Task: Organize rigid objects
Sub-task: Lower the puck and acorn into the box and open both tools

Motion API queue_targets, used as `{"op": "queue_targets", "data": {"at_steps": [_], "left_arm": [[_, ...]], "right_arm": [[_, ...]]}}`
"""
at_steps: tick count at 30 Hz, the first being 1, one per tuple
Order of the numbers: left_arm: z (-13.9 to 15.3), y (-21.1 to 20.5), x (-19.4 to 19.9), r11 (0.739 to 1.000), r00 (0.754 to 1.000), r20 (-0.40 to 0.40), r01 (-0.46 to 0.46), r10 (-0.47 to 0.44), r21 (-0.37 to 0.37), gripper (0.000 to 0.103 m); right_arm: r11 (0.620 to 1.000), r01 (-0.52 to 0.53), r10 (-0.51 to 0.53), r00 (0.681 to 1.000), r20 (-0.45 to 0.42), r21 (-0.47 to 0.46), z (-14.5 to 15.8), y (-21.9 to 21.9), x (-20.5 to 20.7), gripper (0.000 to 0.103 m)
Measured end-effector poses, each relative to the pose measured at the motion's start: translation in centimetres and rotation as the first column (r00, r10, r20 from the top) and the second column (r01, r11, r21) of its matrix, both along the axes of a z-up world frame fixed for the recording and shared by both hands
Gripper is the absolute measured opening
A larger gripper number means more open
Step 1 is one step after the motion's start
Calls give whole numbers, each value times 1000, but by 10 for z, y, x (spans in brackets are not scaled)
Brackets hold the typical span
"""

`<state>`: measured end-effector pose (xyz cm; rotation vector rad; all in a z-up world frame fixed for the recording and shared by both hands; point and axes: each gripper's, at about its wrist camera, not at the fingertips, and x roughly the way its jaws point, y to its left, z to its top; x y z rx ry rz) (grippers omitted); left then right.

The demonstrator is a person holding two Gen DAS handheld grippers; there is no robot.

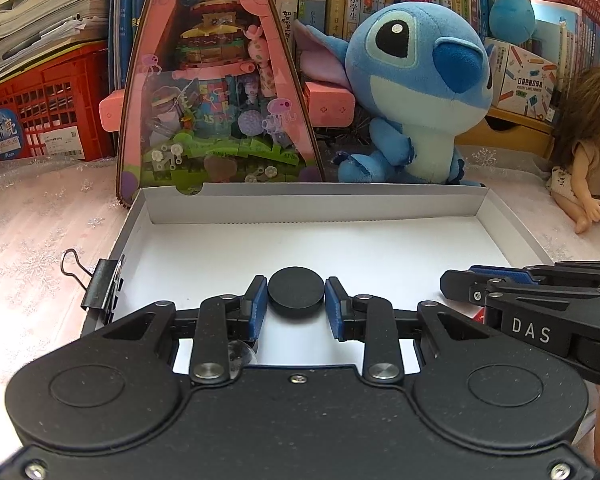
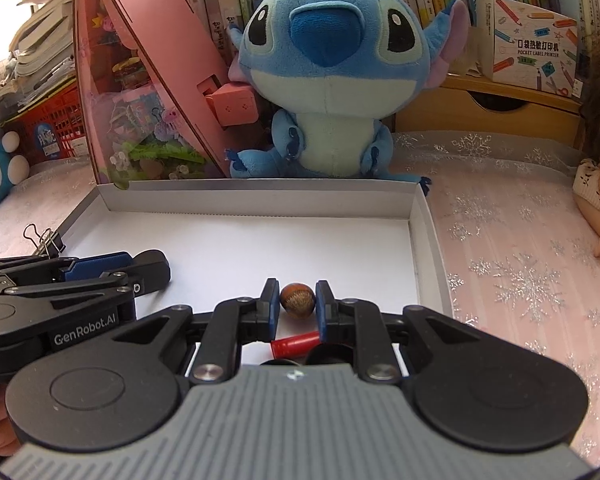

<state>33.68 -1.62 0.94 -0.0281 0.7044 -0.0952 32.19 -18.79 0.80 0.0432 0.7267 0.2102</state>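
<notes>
With my left tool (image 1: 296, 304) clamped on a black disc (image 1: 296, 291) and my right tool (image 2: 297, 306) on a brown nut (image 2: 297, 299), both over the nearly bare white box (image 1: 312, 204), sorting looks barely begun.

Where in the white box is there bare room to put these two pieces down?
The white box floor is bare from its back wall forward to both grippers, and toward the binder clip side. The near edge is crowded: a red cylinder lies under the right gripper.

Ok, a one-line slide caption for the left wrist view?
Left gripper shut on a black disc over the white box, plush toy behind.
</notes>
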Motion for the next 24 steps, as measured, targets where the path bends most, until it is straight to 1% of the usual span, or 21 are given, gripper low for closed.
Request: {"op": "queue_targets", "data": {"at_steps": [2, 4, 5, 7, 8, 9, 10, 11, 13, 19, 24], "left_arm": [[0, 0, 0, 1000, 1000, -1, 0, 0, 3, 29], [0, 0, 0, 1000, 1000, -1, 1, -1, 3, 30], [0, 0, 0, 1000, 1000, -2, 2, -2, 4, 30], [1, 0, 0, 1000, 1000, -10, 0, 0, -1, 31], [2, 1, 0, 1000, 1000, -13, 0, 0, -5, 32], [3, 1, -1, 1000, 1000, -12, 0, -1, -7, 37], [4, 1, -2, 1000, 1000, -8, -1, 1, -7, 39], [5, 1, -4, 1000, 1000, -4, -4, 3, -6, 40], [9, 0, -9, 1000, 1000, 9, -4, 4, 3, 42], [28, -3, -34, 1000, 998, 58, 3, -4, 13, 51], [42, -7, -65, 1000, 996, 90, 18, -19, 14, 53]], "right_arm": [[1000, -1, 1, 1000, 0, -6, 0, 1, 0, 23], [1000, -3, 3, 1000, 0, -7, 0, 1, 0, 25], [1000, -2, 2, 1000, -1, -5, 1, 1, 0, 29], [1000, -5, 5, 1000, -2, -4, 2, 1, -1, 29], [1000, -4, 4, 1000, -1, -8, 3, 1, -1, 32], [1000, -4, 4, 1000, 1, -11, 4, 1, -2, 38], [1000, -4, 4, 1000, 4, -10, 6, 1, -3, 41], [1000, -1, 1, 1000, 9, -6, 8, 0, -5, 44], [1000, 2, -2, 1000, 21, 3, 13, -2, -10, 46], [1000, 6, -5, 997, 78, -8, 31, -6, -34, 47], [1000, 2, 0, 992, 123, -17, 42, -11, -63, 54]]}}
